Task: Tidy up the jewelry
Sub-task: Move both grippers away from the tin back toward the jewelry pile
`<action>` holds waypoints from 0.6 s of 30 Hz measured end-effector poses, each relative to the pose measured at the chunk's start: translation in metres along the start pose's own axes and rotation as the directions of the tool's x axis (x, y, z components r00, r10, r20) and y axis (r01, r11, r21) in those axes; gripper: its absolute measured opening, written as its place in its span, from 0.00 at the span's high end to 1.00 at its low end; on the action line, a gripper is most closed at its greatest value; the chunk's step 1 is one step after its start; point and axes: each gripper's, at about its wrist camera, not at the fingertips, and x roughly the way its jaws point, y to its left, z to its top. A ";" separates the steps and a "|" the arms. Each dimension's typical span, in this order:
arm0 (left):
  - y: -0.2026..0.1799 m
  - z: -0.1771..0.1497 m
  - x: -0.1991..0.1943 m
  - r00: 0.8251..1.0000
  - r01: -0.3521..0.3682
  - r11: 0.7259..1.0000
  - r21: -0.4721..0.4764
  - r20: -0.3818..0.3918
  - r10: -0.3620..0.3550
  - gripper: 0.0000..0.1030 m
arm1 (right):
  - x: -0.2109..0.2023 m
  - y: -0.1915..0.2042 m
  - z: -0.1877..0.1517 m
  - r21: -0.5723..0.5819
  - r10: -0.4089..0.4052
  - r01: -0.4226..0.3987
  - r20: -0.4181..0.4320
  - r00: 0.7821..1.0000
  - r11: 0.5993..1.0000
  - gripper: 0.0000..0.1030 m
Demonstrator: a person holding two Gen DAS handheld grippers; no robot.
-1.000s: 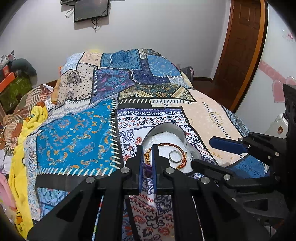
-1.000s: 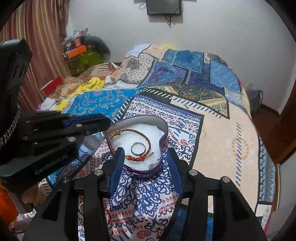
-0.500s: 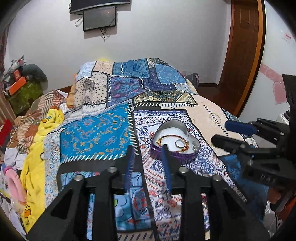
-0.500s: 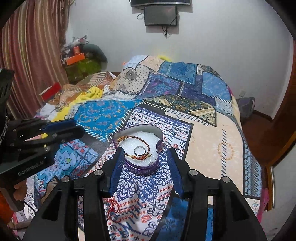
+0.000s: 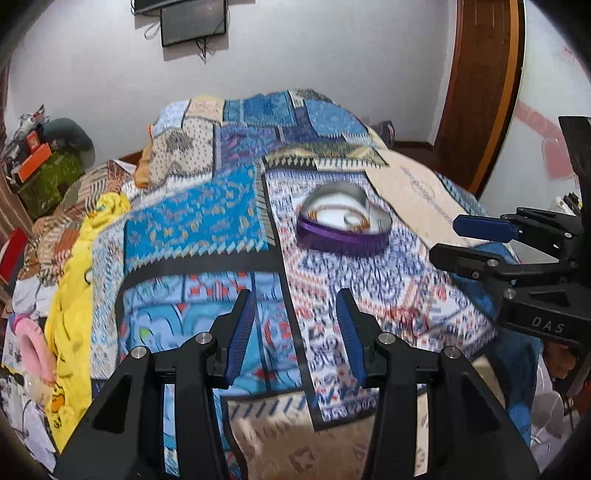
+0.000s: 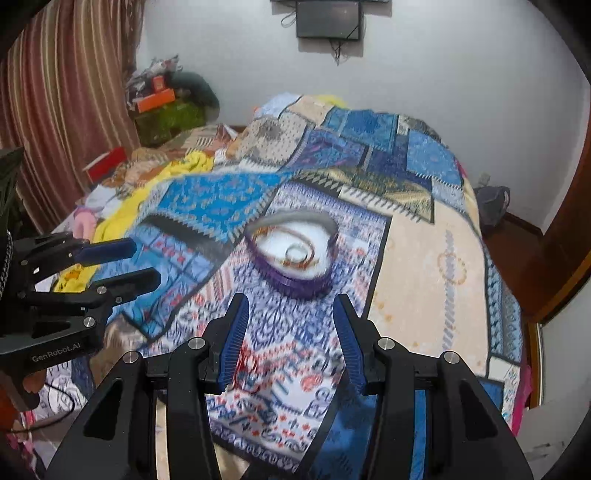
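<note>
**Both grippers off the heart box, jewelry sitting inside**

Far left in the right wrist view, striped curtains (image 6: 66, 92) hang by a pile of clutter with an orange box (image 6: 155, 101) on top. A yellow blanket (image 5: 74, 295) is bunched along the left edge of the bed, showing in the left wrist view.

Next across, the left gripper (image 5: 295, 325) hovers over the patchwork quilt (image 5: 207, 221). Its jaws are opening right now, and nothing lies between the blue pads, only quilt pattern beneath. In the right wrist view that same gripper pokes in from the left edge, well apart from the box.

Centre stage: the purple heart-shaped box (image 5: 343, 243) rests on the quilt ahead of both grippers, lid off, white lining showing. Inside it a beaded orange bracelet (image 6: 295, 264) curls around a silver ring (image 6: 295, 253). The picture is blurred here, so finer detail is lost.

The right gripper (image 6: 290, 328) sits just short of the box, jaws parted and empty, pads clear of the purple wall.

On the right, a wooden door (image 5: 480, 92) stands against the white wall, and a dark screen (image 6: 328, 18) is mounted up top.
</note>
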 end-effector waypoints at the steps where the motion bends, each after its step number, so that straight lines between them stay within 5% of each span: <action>1: -0.001 -0.004 0.002 1.000 0.001 1.000 0.002 -0.010 -0.001 0.56 | 0.004 0.002 -0.004 -0.006 0.004 -0.004 -0.016 1.000 1.000 0.58; 10: -0.011 -0.027 0.009 0.996 0.047 0.999 -0.004 -0.070 -0.047 0.56 | 0.023 0.013 -0.031 -0.017 0.067 -0.070 -0.126 0.990 0.997 0.58; 18: -0.020 -0.035 0.014 0.989 0.103 0.995 -0.008 -0.108 -0.104 0.56 | 0.026 0.018 -0.033 -0.040 0.061 -0.066 -0.124 0.990 0.997 0.63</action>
